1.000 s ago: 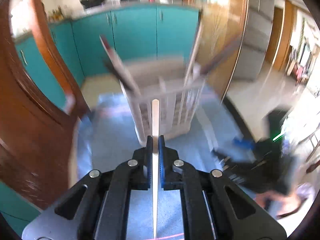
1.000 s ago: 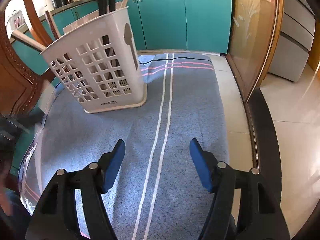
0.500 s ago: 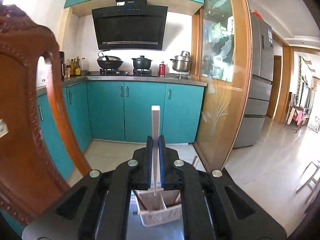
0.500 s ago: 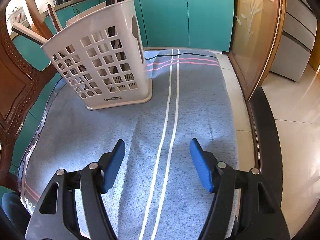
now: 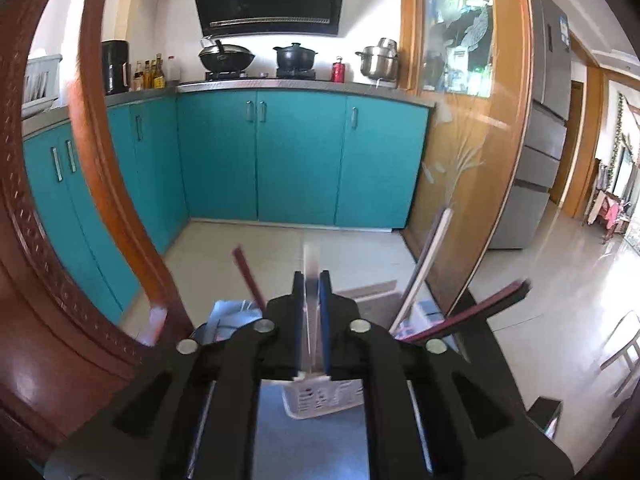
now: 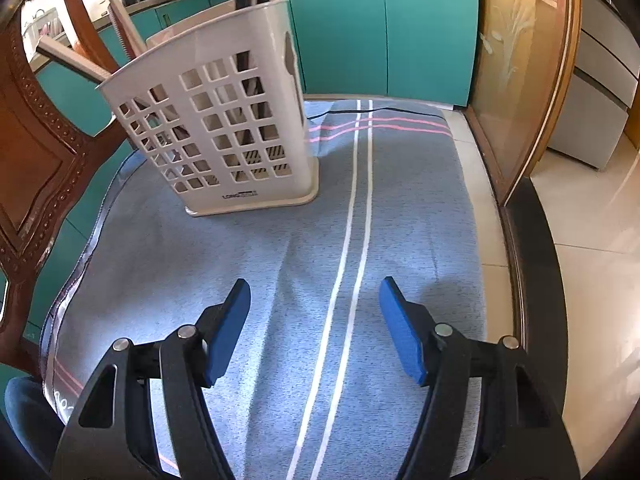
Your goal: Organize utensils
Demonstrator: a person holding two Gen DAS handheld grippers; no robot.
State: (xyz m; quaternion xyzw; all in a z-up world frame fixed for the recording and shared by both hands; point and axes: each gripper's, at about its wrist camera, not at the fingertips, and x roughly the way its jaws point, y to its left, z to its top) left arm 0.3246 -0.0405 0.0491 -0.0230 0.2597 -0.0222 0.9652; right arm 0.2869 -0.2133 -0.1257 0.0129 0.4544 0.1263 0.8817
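My left gripper [image 5: 311,280] is shut on a thin pale chopstick [image 5: 310,264] that stands upright between its jaws, above the white utensil basket [image 5: 320,398], which shows low under the fingers. Several chopsticks lean out of the basket, among them a dark red one [image 5: 472,314] and a pale one [image 5: 424,268]. In the right wrist view the same white lattice basket [image 6: 224,128] stands on the blue cloth [image 6: 248,264] at the far left, with chopsticks [image 6: 72,58] sticking out. My right gripper [image 6: 314,300] is open and empty, low over the cloth, well short of the basket.
A carved wooden chair back [image 6: 36,152] stands at the table's left side and also fills the left of the left wrist view [image 5: 60,260]. The table's dark right edge [image 6: 528,248] drops to a tiled floor. Teal cabinets [image 5: 296,156] lie beyond.
My left gripper, still shut on the chopstick, tilted up above the basket and has now dipped slightly toward it. The right gripper has edged closer to the basket and stayed open.
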